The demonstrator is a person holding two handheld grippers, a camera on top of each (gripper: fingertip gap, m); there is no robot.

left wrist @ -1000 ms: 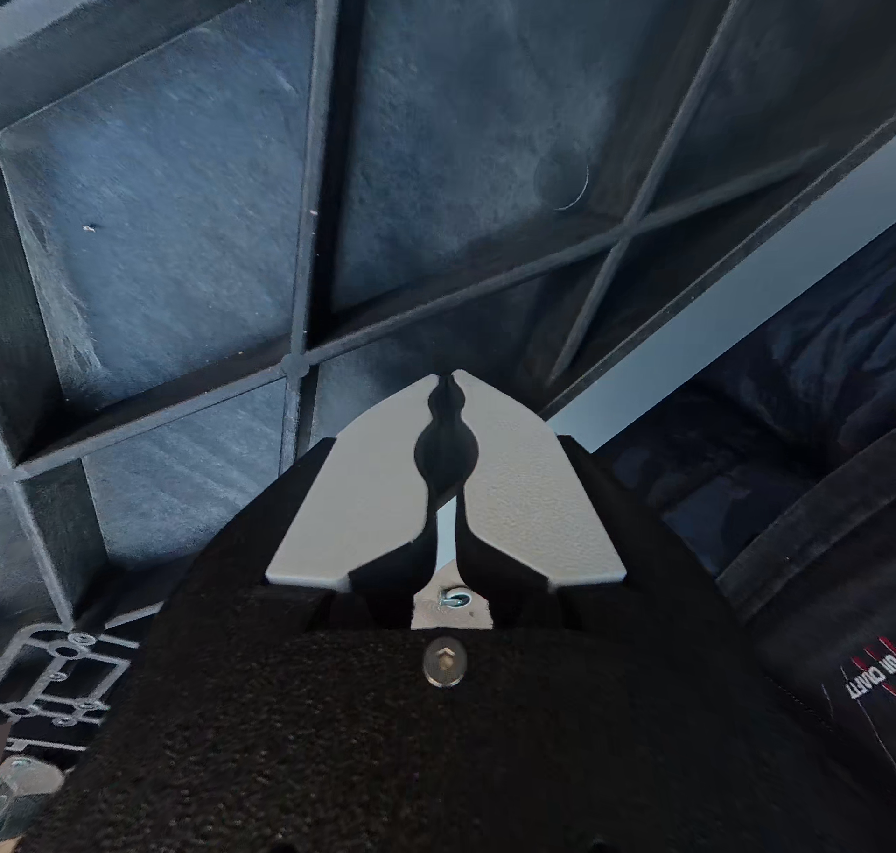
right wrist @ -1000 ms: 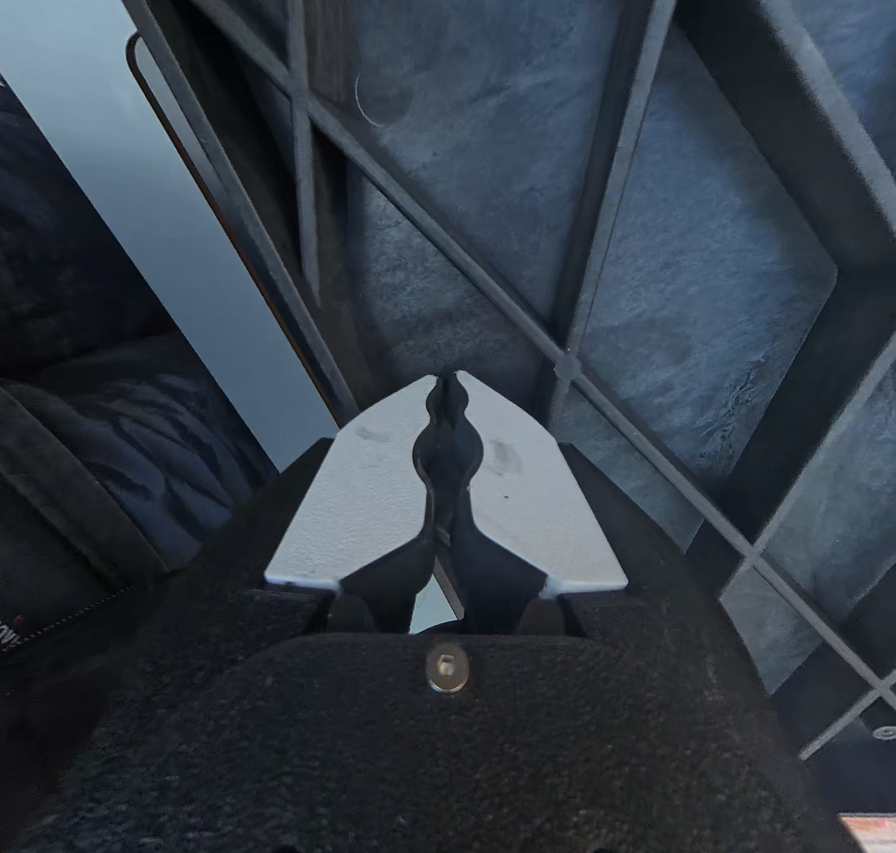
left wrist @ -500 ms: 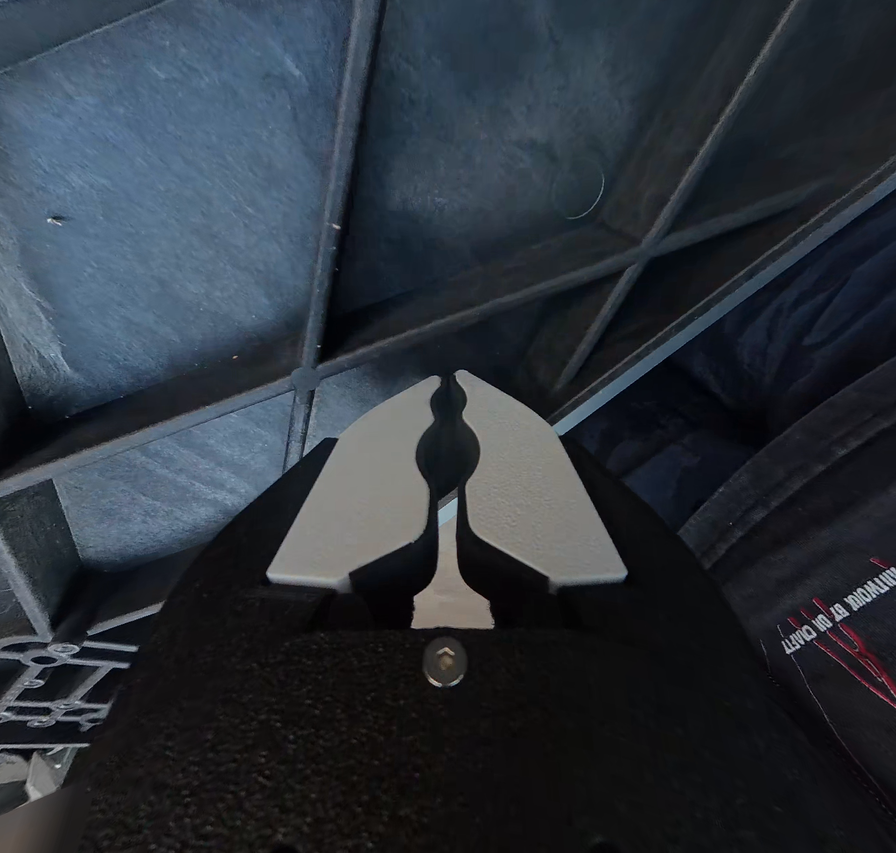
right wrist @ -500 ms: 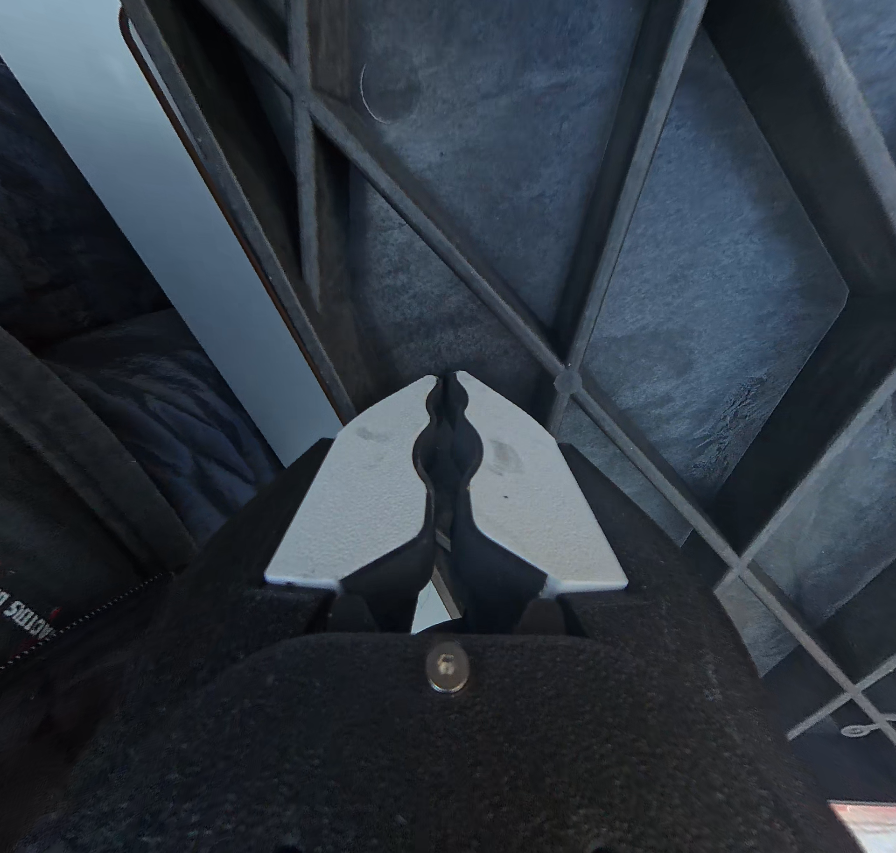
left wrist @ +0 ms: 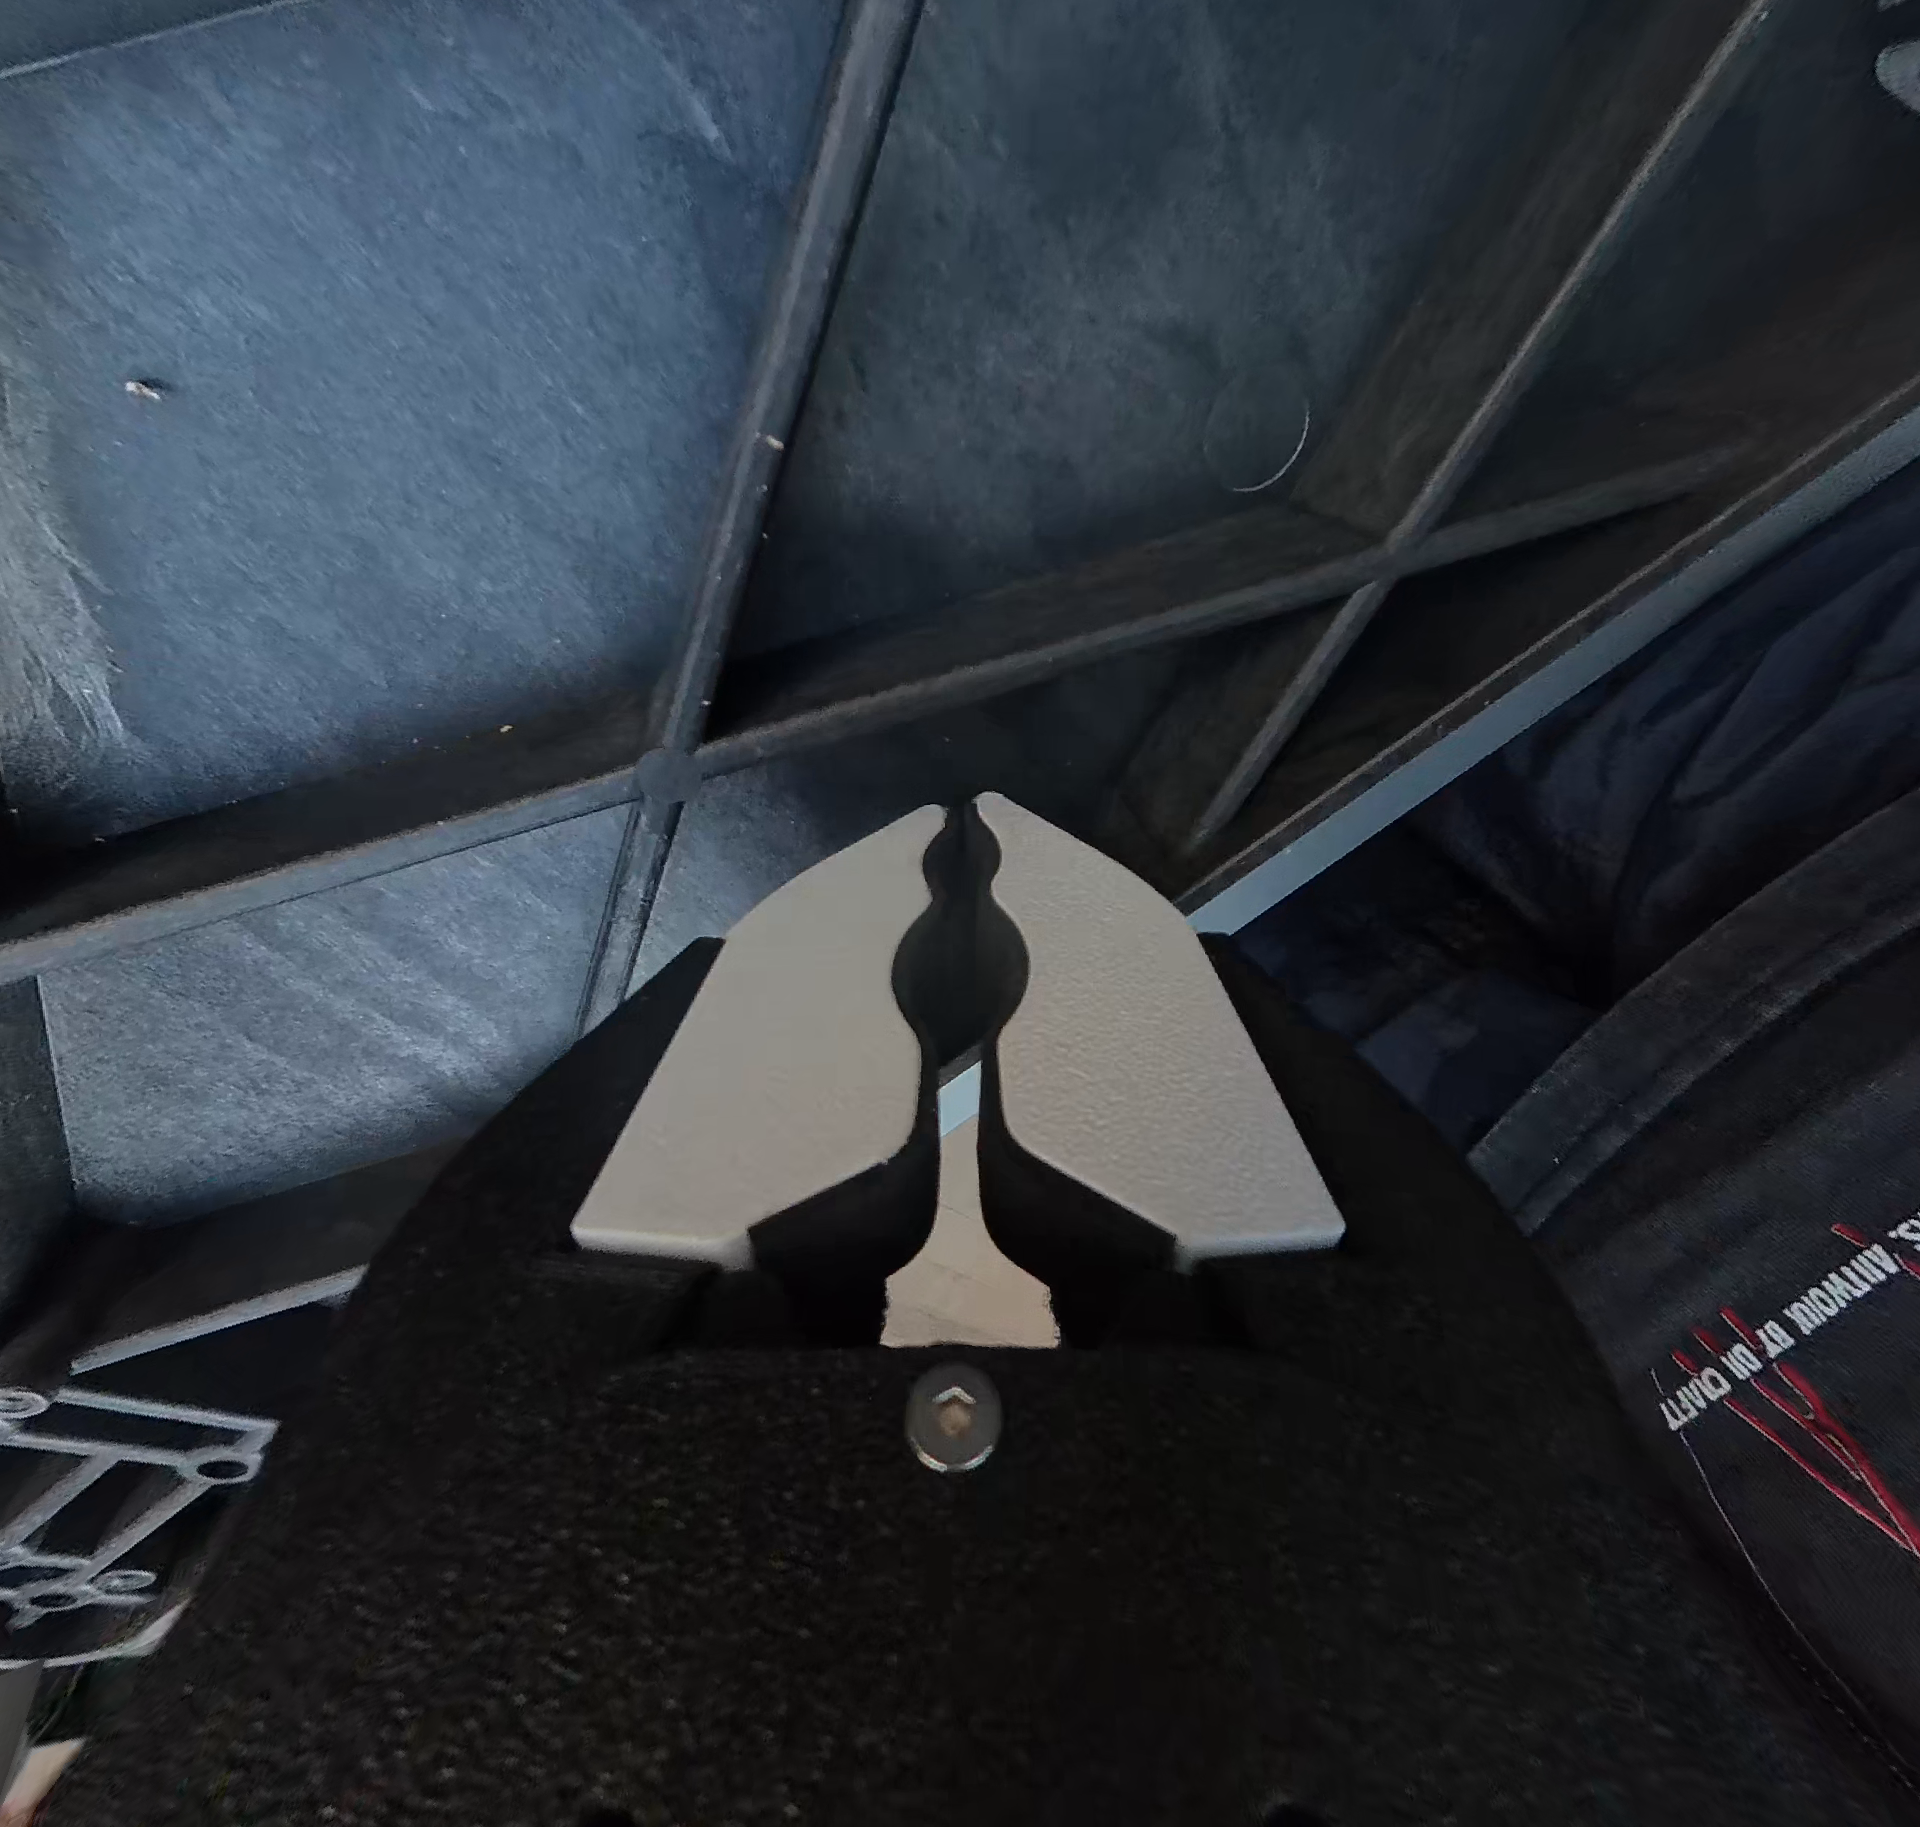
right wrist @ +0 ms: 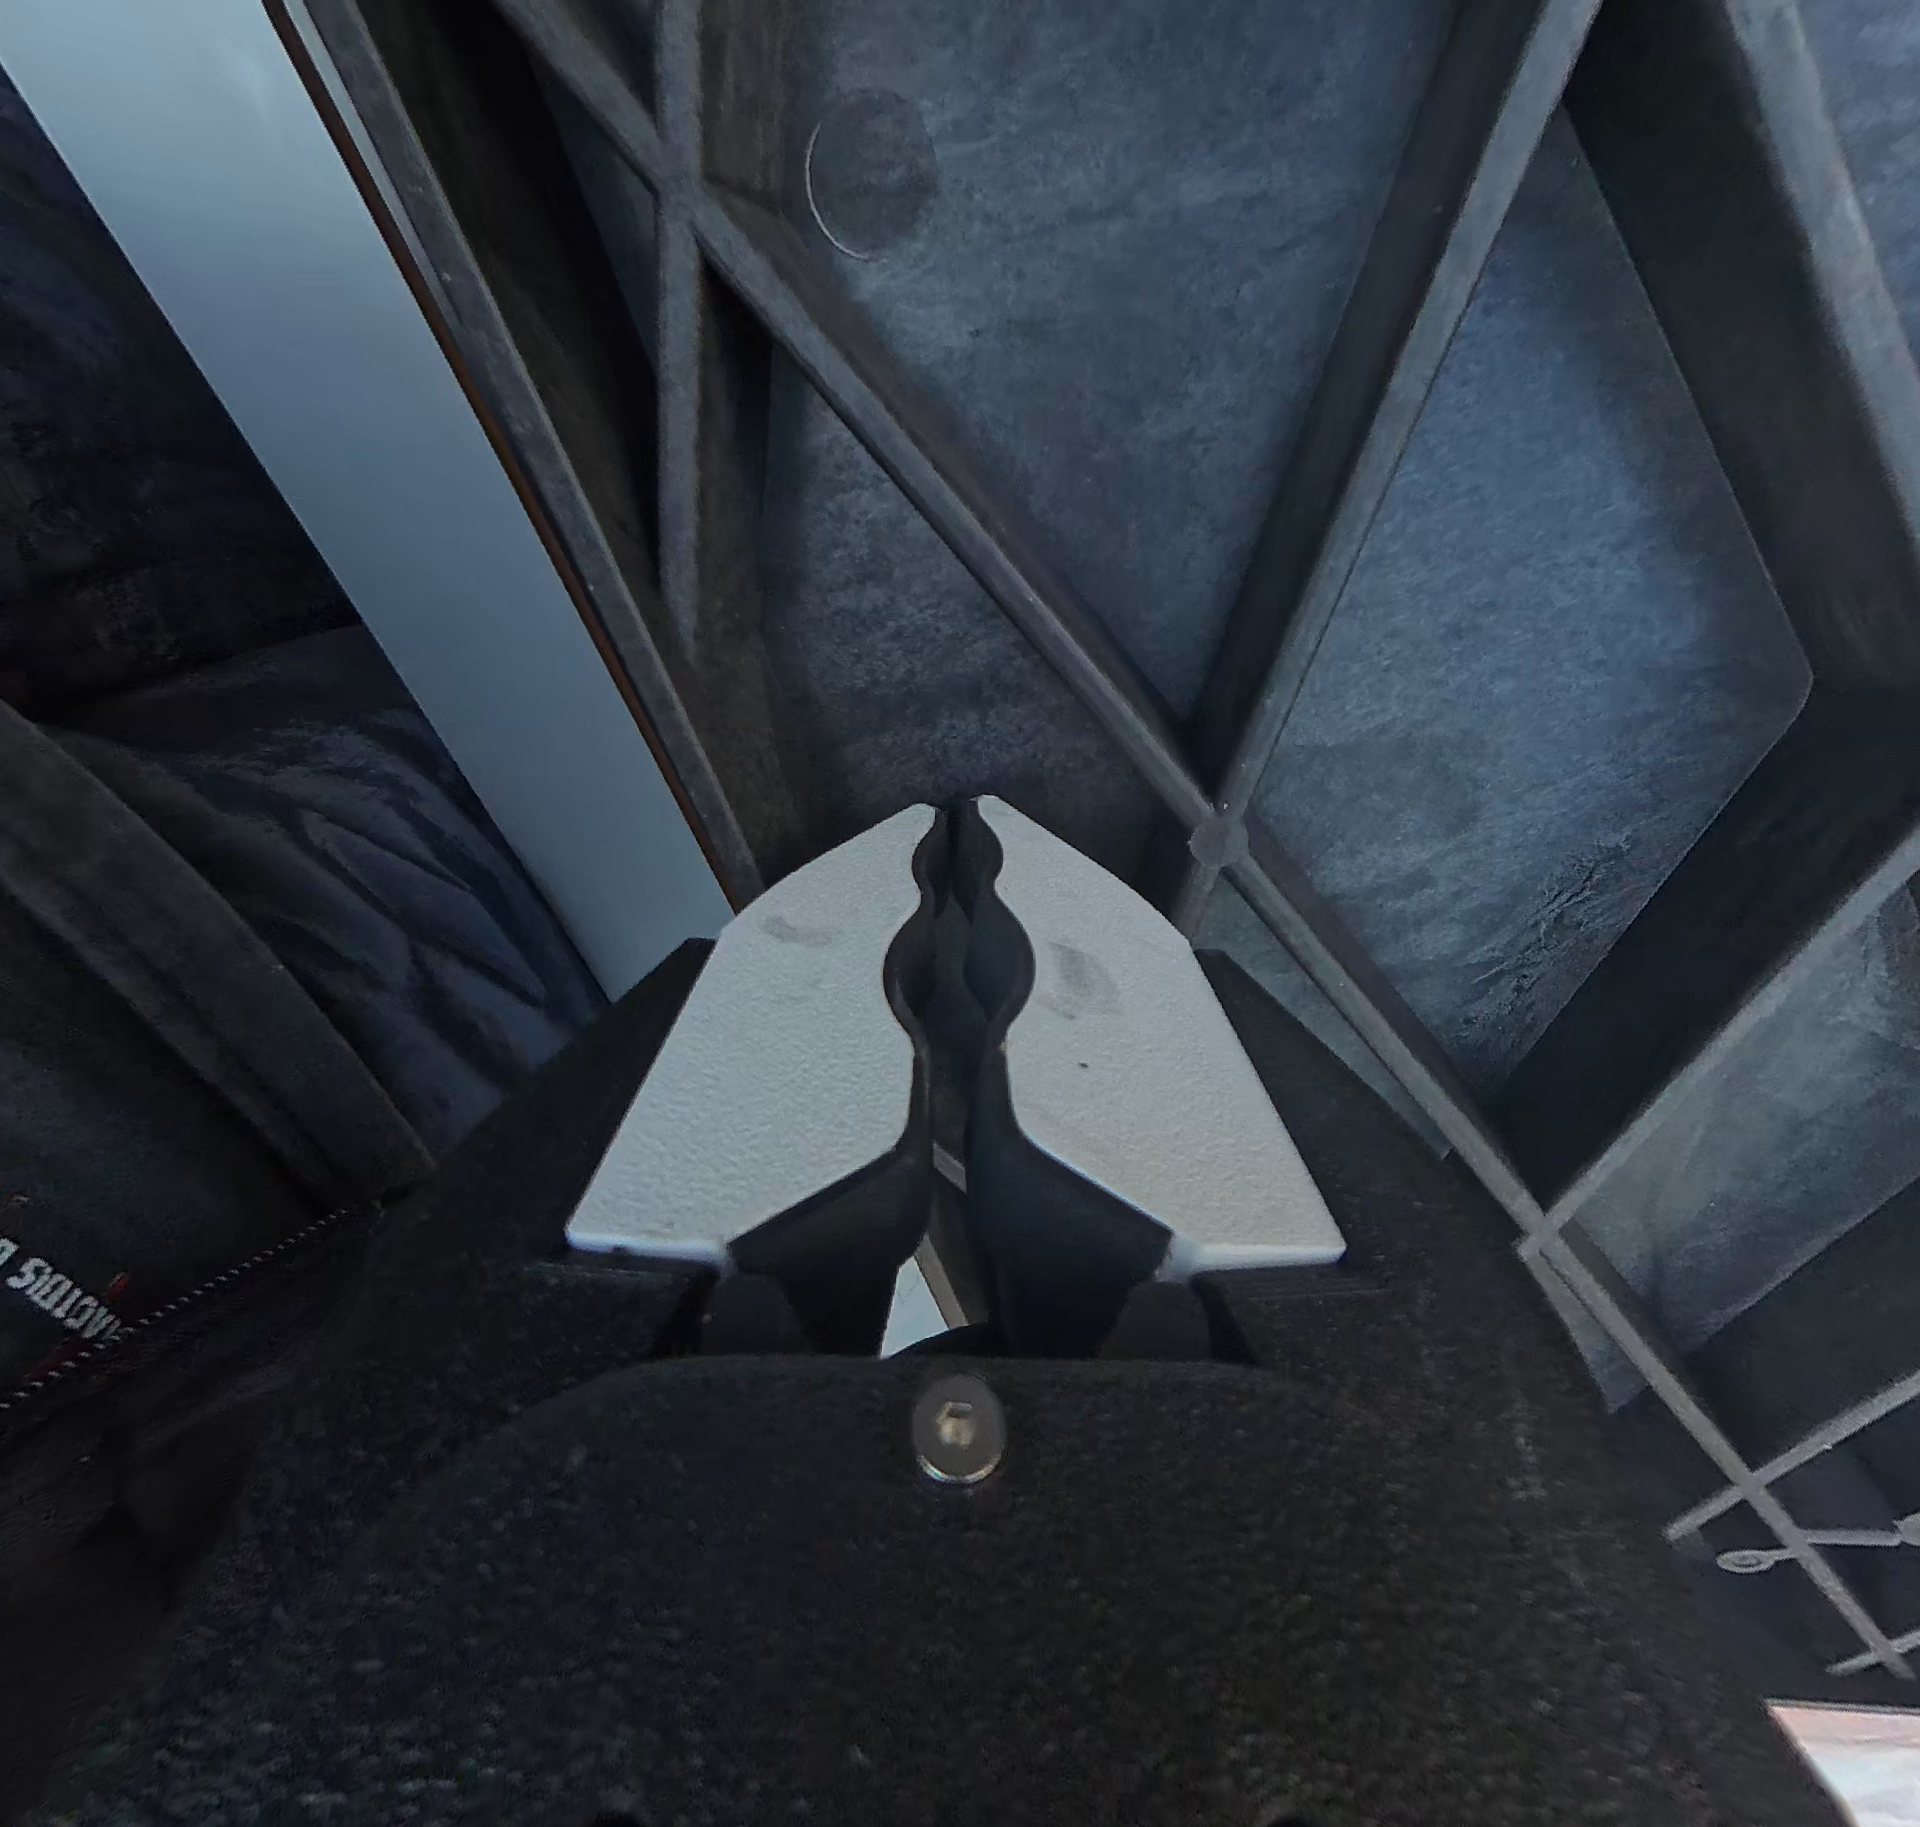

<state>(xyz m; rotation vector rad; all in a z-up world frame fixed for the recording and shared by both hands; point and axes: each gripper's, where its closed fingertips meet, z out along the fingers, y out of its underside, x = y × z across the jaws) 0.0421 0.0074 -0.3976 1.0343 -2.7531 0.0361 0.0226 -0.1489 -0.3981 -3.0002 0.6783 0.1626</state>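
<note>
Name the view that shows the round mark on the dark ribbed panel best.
The right wrist view: the round mark shows as a full dark disc with a bright lower-left edge on the ribbed panel. In the left wrist view the mark is fainter; only a thin bright arc at its lower right stands out.

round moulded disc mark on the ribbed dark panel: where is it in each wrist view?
Left wrist view: the round disc mark sits upper right of centre, above and right of the shut left gripper.
Right wrist view: the same mark sits upper left of centre, above the shut right gripper.
Shared landmark: the pale strip along the ribbed panel's edge, and.
</note>
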